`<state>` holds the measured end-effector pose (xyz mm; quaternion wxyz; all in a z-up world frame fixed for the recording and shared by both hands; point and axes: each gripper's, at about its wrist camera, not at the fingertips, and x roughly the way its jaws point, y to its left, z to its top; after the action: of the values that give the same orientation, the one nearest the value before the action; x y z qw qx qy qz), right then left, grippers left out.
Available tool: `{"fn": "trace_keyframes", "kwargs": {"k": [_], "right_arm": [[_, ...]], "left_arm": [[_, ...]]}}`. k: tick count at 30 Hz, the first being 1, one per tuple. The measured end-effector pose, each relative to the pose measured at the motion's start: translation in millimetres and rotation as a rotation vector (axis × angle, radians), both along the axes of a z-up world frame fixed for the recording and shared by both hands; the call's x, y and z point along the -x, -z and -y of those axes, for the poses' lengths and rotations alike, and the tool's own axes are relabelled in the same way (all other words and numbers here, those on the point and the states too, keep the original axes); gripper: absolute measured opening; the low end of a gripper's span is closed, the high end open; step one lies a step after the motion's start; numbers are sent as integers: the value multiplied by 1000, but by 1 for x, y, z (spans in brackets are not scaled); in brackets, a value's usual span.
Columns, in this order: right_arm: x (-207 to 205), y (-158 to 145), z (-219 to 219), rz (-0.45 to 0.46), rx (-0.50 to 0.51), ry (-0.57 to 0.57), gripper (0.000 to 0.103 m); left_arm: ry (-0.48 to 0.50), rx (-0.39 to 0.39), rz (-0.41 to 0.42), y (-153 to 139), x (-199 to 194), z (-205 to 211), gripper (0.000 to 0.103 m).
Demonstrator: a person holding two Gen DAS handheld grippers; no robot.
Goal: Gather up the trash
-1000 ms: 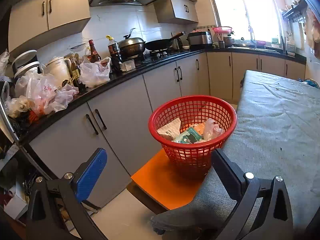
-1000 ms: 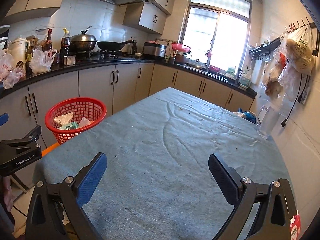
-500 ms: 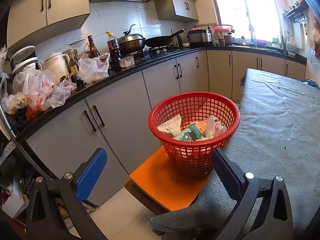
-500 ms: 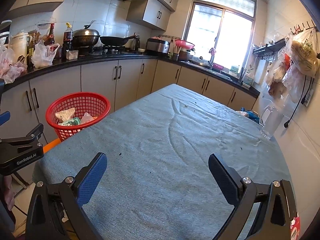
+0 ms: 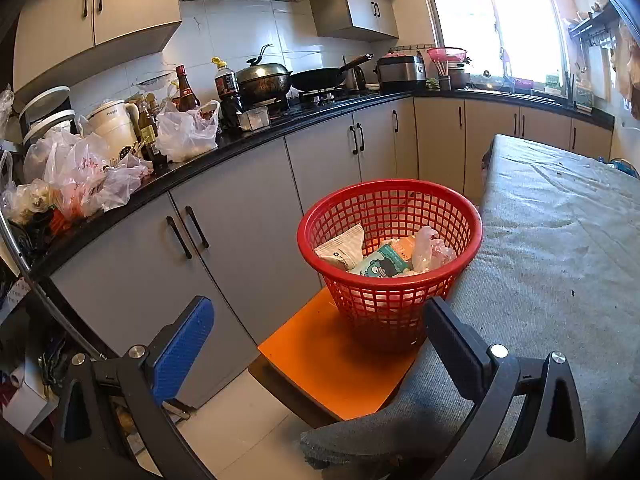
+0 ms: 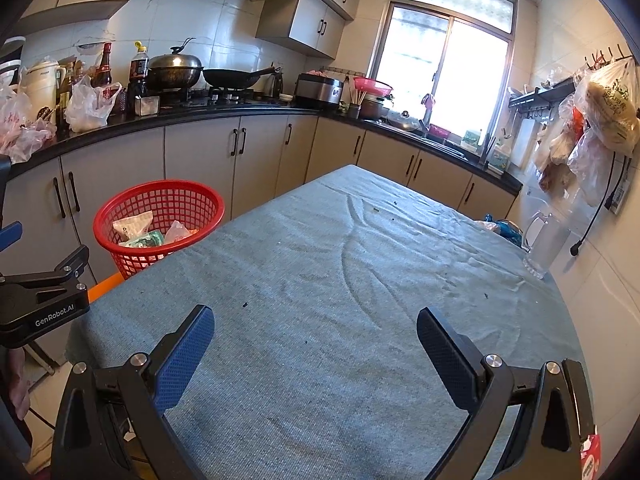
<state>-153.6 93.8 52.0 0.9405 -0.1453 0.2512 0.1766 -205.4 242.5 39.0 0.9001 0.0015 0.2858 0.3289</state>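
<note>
A red mesh basket [image 5: 390, 300] stands on an orange stool [image 5: 332, 364] beside the table's near left corner. It also shows in the right wrist view [image 6: 132, 256]. Inside lie a white wrapper [image 5: 342, 246], a green packet [image 5: 382, 264] and a clear plastic bag [image 5: 430, 250]. My left gripper [image 5: 320, 328] is open and empty, held low in front of the basket. My right gripper [image 6: 316, 336] is open and empty over the grey-green tablecloth [image 6: 340, 280]. The left gripper's body [image 6: 40, 300] shows at the right wrist view's left edge.
A black counter [image 5: 240, 148] with grey cabinets runs along the left and back, holding plastic bags [image 5: 188, 132], bottles, a kettle, a wok and pans. A clear jug [image 6: 546, 246] stands at the table's far right edge. Bags hang on the right wall [image 6: 600, 120].
Both views have tilted slightly upward, so the basket and the table sit a little lower in frame. Both grippers stay open and empty.
</note>
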Motion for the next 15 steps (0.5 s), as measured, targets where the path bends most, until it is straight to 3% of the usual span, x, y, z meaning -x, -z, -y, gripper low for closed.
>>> {"fn": "trace_keyframes", "kwargs": {"k": [15], "right_arm": [[2, 2, -3, -7, 4, -5, 103]], "left_arm": [[-2, 4, -4, 1, 0, -1, 103]]}}
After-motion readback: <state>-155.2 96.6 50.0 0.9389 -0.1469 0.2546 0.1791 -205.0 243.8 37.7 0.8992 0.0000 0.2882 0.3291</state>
